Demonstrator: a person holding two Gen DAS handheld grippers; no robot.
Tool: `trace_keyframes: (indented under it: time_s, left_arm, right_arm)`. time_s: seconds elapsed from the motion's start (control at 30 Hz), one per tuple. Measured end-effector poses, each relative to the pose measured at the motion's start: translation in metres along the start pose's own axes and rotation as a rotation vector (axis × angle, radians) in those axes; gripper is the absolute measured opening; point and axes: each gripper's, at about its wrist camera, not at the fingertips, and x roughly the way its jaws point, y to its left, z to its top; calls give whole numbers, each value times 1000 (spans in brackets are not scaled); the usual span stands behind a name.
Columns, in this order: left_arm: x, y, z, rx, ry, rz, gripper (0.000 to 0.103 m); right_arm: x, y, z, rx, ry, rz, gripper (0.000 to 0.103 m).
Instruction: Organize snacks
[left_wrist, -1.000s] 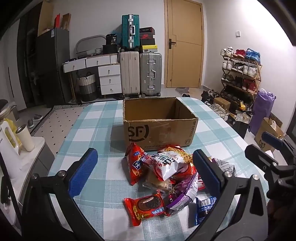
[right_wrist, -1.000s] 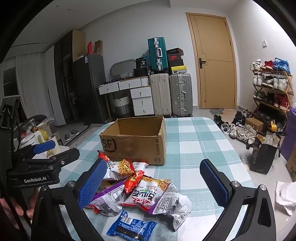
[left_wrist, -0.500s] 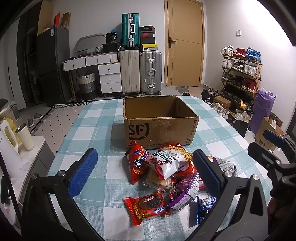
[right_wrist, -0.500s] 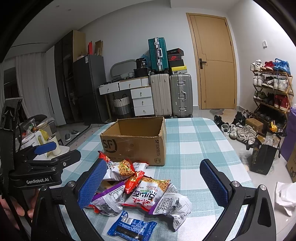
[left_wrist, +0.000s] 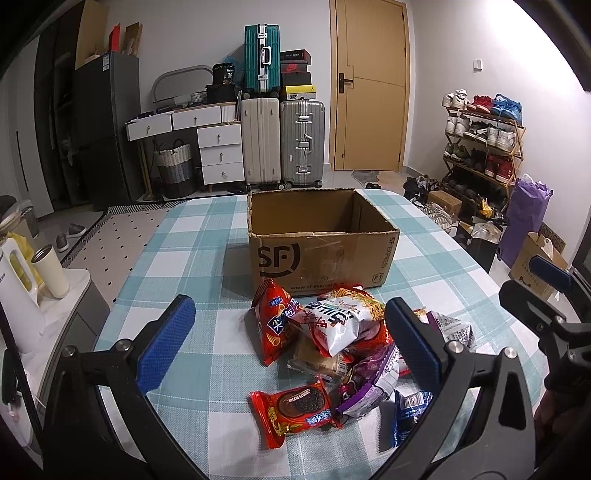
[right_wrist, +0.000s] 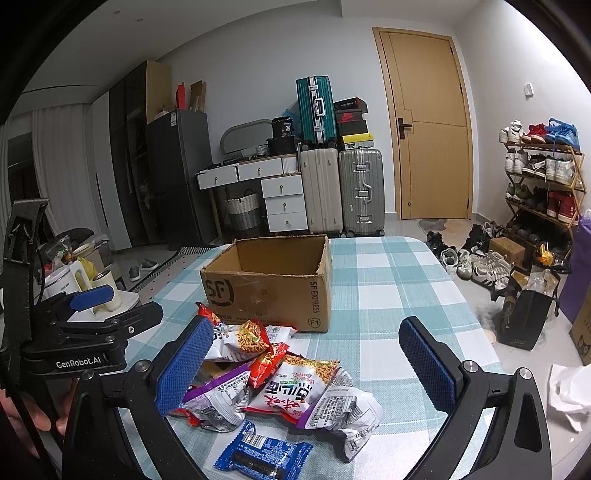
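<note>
Snack packets (left_wrist: 332, 343) beside cardboard box (left_wrist: 321, 251) on checked tablecloth (left_wrist: 184, 251).

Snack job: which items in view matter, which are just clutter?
In play:
cardboard box, open and looking empty
snack pile in front of it
red cookie pack
blue wafer pack
left gripper and right gripper, both open

Clutter:
suitcases
shoe rack
cream tumbler
</note>
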Motion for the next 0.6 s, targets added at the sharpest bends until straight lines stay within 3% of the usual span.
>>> trace_keyframes:
  time_s: [0.6]
  left_arm:
    - [2, 1, -2, 10, 10, 20, 102]
  right_arm:
    - [-5, 2, 3, -1, -6, -1, 102]
